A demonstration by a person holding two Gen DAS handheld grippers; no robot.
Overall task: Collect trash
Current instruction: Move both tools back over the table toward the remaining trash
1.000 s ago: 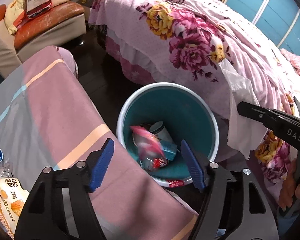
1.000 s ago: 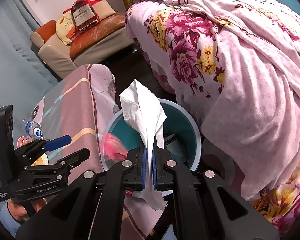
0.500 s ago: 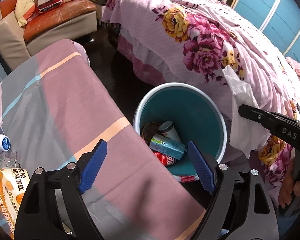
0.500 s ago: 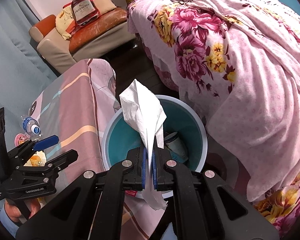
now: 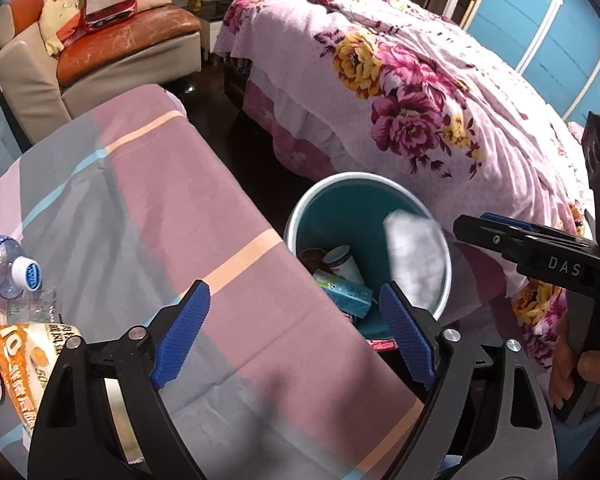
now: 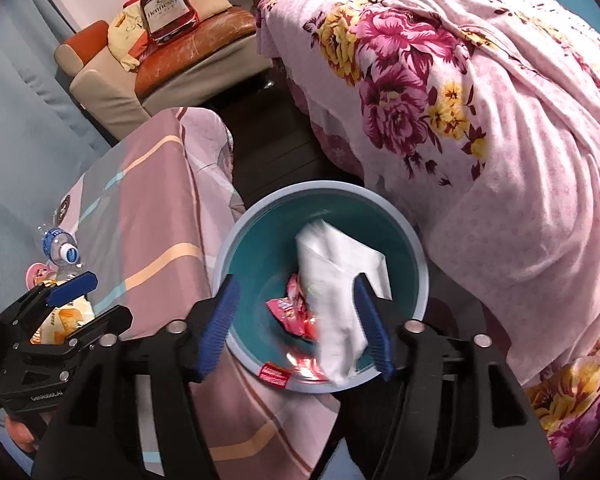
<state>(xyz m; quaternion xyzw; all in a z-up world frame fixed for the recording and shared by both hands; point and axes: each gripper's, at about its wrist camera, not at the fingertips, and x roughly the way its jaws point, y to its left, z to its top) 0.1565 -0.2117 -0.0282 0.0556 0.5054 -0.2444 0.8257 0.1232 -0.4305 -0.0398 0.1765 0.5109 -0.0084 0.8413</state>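
A teal bin (image 5: 296, 220) (image 6: 404, 248) stands on the floor between the table and the bed. A white tissue (image 6: 336, 280) (image 5: 416, 256), blurred, falls into it, free of the pads. My right gripper (image 6: 296, 328) is open and empty above the bin's near rim. The bin holds a red wrapper (image 6: 288, 308), a green carton (image 5: 348, 292) and a cup (image 5: 342, 262). My left gripper (image 5: 296, 328) is open and empty over the table's edge. On the table lie a water bottle (image 5: 8, 264) (image 6: 60, 248) and an orange snack bag (image 5: 24, 356).
The table (image 5: 140, 216) wears a pink and grey striped cloth. A bed (image 5: 420, 92) with a floral pink cover is right of the bin. A sofa (image 5: 100, 52) with a red bag stands at the back. Dark floor lies between them.
My right gripper has opened and let go of the white tissue, which now drops into the bin. My left gripper has drawn back over the table. A red wrapper fell in earlier.
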